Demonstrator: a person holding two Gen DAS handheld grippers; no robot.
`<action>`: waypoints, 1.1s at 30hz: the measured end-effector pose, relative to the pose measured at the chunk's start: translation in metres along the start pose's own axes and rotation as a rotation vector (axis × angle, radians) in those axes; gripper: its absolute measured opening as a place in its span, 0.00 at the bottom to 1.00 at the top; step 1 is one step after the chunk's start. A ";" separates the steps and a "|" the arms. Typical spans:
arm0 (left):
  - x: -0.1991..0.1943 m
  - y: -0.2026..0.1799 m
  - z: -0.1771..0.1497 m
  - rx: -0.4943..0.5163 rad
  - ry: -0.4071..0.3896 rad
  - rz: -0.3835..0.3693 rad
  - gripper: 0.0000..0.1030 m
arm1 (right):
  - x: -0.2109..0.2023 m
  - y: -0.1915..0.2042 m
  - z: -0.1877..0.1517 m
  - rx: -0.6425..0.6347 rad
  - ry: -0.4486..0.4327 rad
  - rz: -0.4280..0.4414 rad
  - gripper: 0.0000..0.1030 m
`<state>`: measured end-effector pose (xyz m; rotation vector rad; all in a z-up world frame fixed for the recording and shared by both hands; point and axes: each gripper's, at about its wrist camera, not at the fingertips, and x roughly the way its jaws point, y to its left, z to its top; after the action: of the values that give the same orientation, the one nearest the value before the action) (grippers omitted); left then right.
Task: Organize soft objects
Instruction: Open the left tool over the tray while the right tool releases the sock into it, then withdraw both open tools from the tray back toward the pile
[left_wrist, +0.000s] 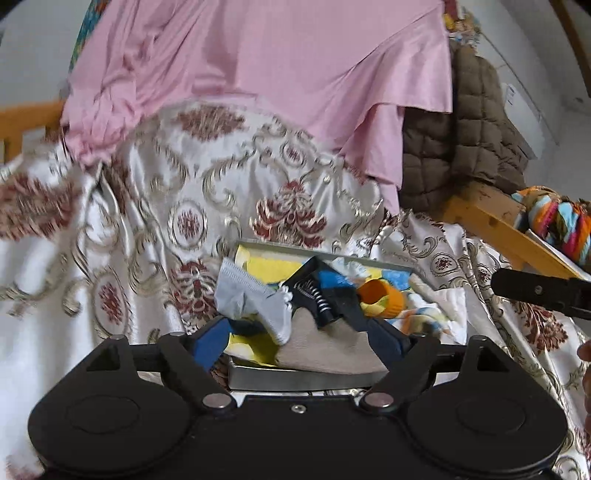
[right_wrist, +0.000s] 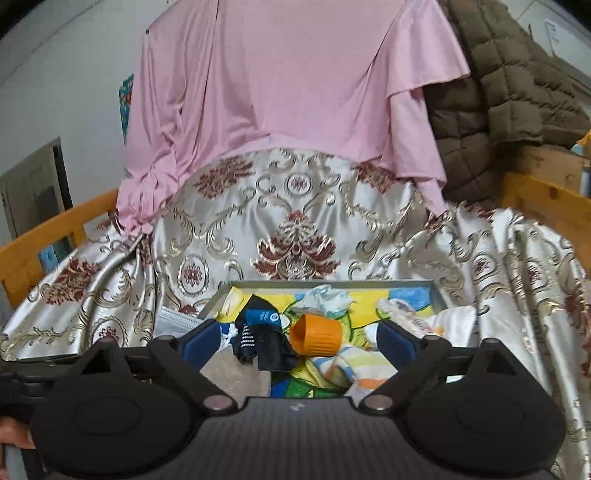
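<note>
Blue-padded jaws on both grippers stand spread, nothing clamped between them. Left gripper (left_wrist: 301, 341) sits over the near edge of a metal tray (left_wrist: 295, 378); right gripper (right_wrist: 301, 341) sits over the same tray (right_wrist: 439, 295) from the other side.

Tray contents, near to far:
- beige cloth (left_wrist: 325, 343) at the near rim, partly over the edge
- grey sock (left_wrist: 255, 299) draped over the tray's left rim, just past the left blue pad
- black and blue sock bundle (right_wrist: 264, 338) mid-tray, with a white-dotted strip on it
- orange ribbed cup (right_wrist: 317, 334) lying on its side, mouth toward the left, touching the black bundle
- striped pastel sock (right_wrist: 351, 367) just in front of the cup in the right wrist view
- crumpled pale blue and white cloth (right_wrist: 327, 297) near the far rim
- yellow, blue and green printed fabric (right_wrist: 280, 299) lining the tray under all of it

Tray rests on a cream satin cover with red and gold floral pattern (left_wrist: 147, 221). Beyond it, a pink garment (right_wrist: 277, 92) hangs over the cover, and a brown quilted jacket (right_wrist: 498, 110) hangs to its right. Orange wooden frame (right_wrist: 48, 240) runs along both sides. A multicoloured striped bundle (left_wrist: 561, 225) sits on the right rail in the left wrist view.
</note>
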<state>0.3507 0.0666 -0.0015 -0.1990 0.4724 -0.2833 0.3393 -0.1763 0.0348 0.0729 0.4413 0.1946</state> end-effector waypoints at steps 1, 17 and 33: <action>-0.008 -0.006 0.000 0.010 -0.011 0.007 0.83 | -0.007 -0.002 0.000 0.001 -0.009 0.002 0.94; -0.111 -0.089 -0.030 0.056 -0.134 0.014 0.99 | -0.122 -0.022 -0.034 -0.066 -0.121 0.003 1.00; -0.171 -0.123 -0.101 0.018 -0.079 0.017 0.99 | -0.199 -0.029 -0.095 -0.083 -0.109 -0.019 1.00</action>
<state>0.1296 -0.0075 0.0131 -0.1875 0.3933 -0.2625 0.1272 -0.2428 0.0287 -0.0026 0.3251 0.1892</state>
